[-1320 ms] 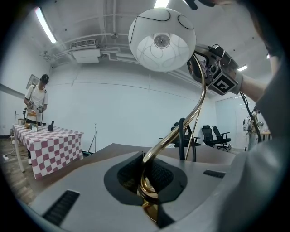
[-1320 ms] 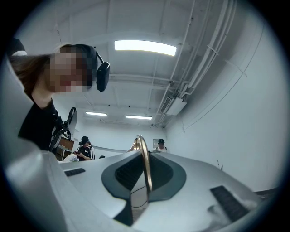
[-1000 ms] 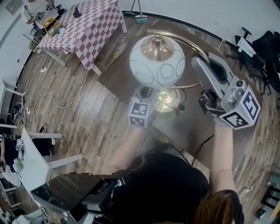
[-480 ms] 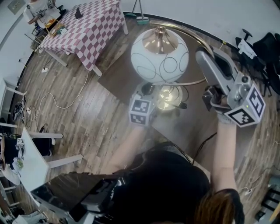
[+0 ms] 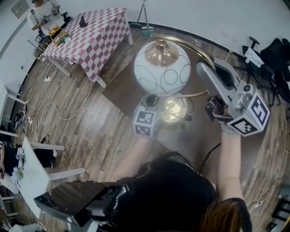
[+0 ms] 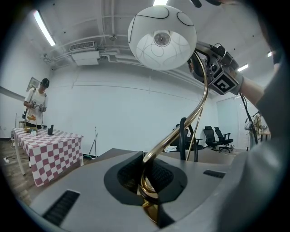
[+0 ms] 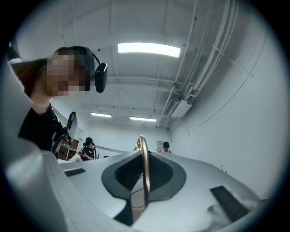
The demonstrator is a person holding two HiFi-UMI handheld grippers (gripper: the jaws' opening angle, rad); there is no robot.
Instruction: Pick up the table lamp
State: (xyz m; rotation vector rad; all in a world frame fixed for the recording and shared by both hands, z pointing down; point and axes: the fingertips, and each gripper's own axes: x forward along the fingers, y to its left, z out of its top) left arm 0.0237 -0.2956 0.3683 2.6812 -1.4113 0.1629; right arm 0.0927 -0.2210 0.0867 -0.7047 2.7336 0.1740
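The table lamp has a white globe shade [image 5: 162, 68] with thin ring lines and a gold cap. It also has a curved gold arm [image 5: 190, 43] and a round gold base [image 5: 173, 108]. My left gripper [image 5: 152, 97] is shut on the gold stem just above the base. In the left gripper view the stem [image 6: 199, 104] rises from between the jaws [image 6: 147, 183] up to the shade [image 6: 162, 36]. My right gripper [image 5: 209, 63] is shut on the curved arm. That thin gold arm [image 7: 144, 163] stands pinched between its jaws [image 7: 144, 183]. Both grippers hold the lamp above a dark tabletop.
A dark brown tabletop [image 5: 127, 88] lies under the lamp. A red-and-white checked table [image 5: 90, 31] stands at the far left with a person [image 5: 43, 11] beside it. Black office chairs [image 5: 272, 50] are at the right. A white desk [image 5: 31, 172] and floor cables [image 5: 59, 106] are at the left.
The lamp and both grippers have only wobbled slightly in view. Both grips are unchanged.
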